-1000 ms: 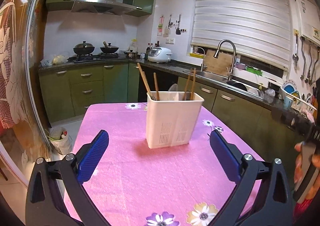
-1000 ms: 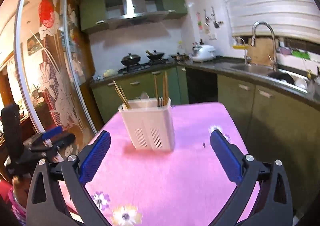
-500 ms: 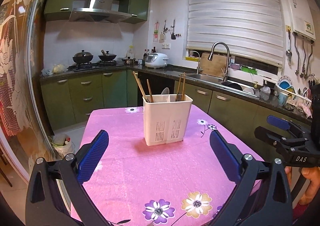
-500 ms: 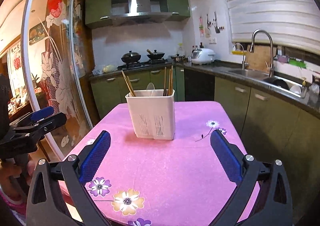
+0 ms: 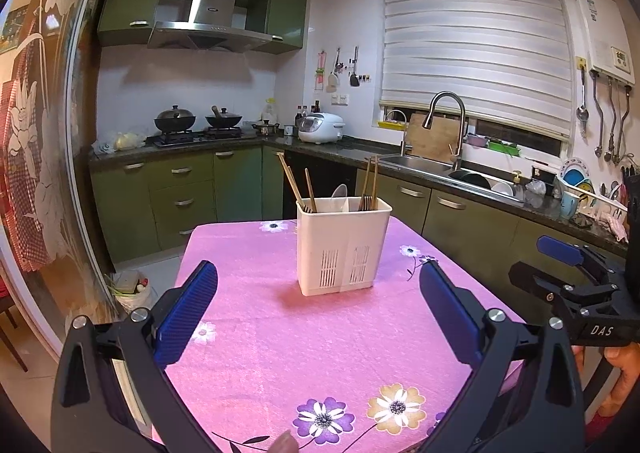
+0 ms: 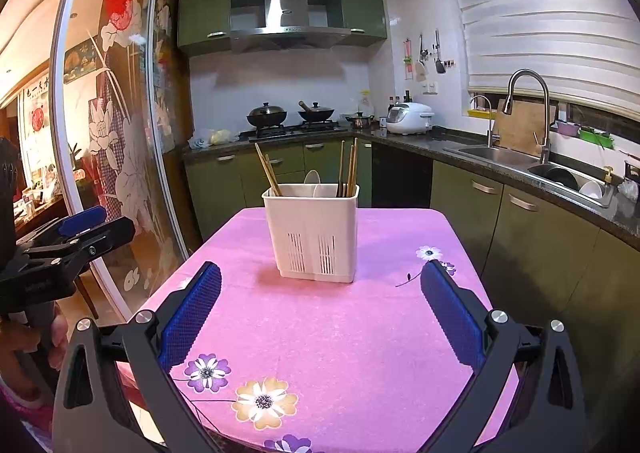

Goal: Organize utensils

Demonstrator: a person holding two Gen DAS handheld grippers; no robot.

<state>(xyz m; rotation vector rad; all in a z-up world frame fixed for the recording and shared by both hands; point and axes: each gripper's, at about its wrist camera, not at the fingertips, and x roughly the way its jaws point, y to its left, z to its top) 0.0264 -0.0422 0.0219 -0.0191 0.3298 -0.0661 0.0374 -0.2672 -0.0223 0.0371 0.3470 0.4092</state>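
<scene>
A white plastic utensil holder [image 5: 343, 249] [image 6: 312, 231] stands upright in the middle of the pink flowered table [image 5: 280, 337] [image 6: 360, 333]. Wooden chopsticks [image 5: 294, 185] [image 6: 267, 172] lean out of its left compartment. A pale spoon [image 5: 339, 195] [image 6: 313, 177] shows in the middle, and chopsticks with a fork [image 5: 370, 185] [image 6: 348, 172] stand on the right. My left gripper [image 5: 318, 311] is open and holds nothing, well short of the holder. My right gripper [image 6: 320, 311] is likewise open, back from the holder and holding nothing.
Green cabinets and a dark counter with stove pans [image 5: 198, 119], a rice cooker [image 5: 322, 128] and a sink [image 5: 436, 163] run behind and right of the table. A glass sliding door [image 6: 120, 157] stands on the left. A bin [image 5: 130, 287] sits on the floor.
Both grippers have pulled back and up from the holder, so it looks smaller and more tablecloth shows in front. Each gripper has come into the other's view at the side.
</scene>
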